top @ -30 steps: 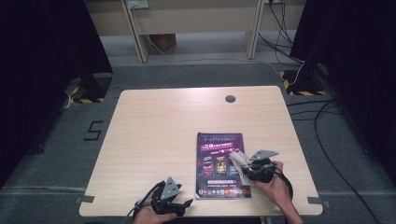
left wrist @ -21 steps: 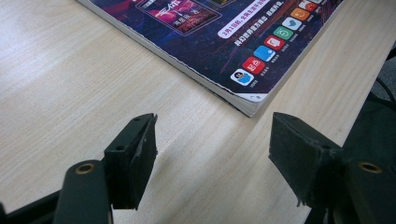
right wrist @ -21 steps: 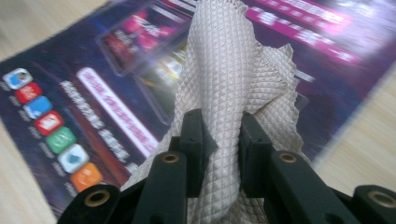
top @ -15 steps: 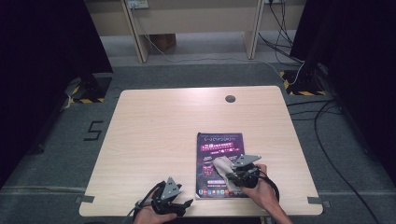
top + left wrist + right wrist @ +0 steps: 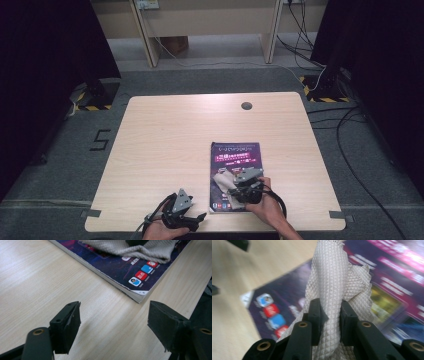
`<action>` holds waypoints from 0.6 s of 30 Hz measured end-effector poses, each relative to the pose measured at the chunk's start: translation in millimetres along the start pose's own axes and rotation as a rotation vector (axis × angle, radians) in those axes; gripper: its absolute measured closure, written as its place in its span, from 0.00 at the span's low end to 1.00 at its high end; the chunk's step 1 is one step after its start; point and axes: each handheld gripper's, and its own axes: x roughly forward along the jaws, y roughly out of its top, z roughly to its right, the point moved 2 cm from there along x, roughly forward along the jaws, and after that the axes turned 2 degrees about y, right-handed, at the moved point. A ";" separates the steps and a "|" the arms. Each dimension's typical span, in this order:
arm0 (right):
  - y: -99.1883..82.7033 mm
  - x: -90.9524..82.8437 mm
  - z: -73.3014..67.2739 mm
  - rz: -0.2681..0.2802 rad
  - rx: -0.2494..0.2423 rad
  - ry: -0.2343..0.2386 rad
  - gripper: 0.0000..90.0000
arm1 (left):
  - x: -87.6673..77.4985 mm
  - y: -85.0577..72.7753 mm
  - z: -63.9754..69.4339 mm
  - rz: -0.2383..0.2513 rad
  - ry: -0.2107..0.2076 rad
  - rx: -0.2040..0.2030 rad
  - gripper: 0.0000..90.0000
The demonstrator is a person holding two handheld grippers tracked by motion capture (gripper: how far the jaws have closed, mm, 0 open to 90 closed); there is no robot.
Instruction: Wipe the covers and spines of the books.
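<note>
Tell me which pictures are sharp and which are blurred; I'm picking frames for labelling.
High view: evenly lit, a bit soft, dark at both sides; the table reads clearly. Left gripper view: the table grain and the magazine corner are fairly sharp, the near jaws softer. Right gripper view: the cloth pinched in the right gripper is crisp, while the magazine cover behind it is smeared.

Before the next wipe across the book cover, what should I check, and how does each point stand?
1. Cloth clamped in right gripper: ok.
2. Cloth lying on the book cover: ok.
3. Left gripper open, nothing between its jaws, which have just been opening: ok.
4. Left gripper off the book, over bare table: ok.
5. Book fully on the table, near the front edge: ok.
6. Whether the book is held steady: not ok.
</note>
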 end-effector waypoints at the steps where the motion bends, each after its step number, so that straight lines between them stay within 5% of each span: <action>1: 1.5 2.1 -3.5 0.004 -0.013 0.007 0.84 | -0.7 0.3 -0.5 0.001 0.002 -0.003 0.27; 9: 10.4 14.2 -35.7 0.000 -0.072 0.067 0.84 | -1.5 0.2 -4.5 -0.004 0.014 -0.021 0.26; 18: 10.5 14.7 -37.2 0.003 -0.078 0.074 0.84 | -3.3 0.7 -7.7 0.006 0.022 -0.035 0.26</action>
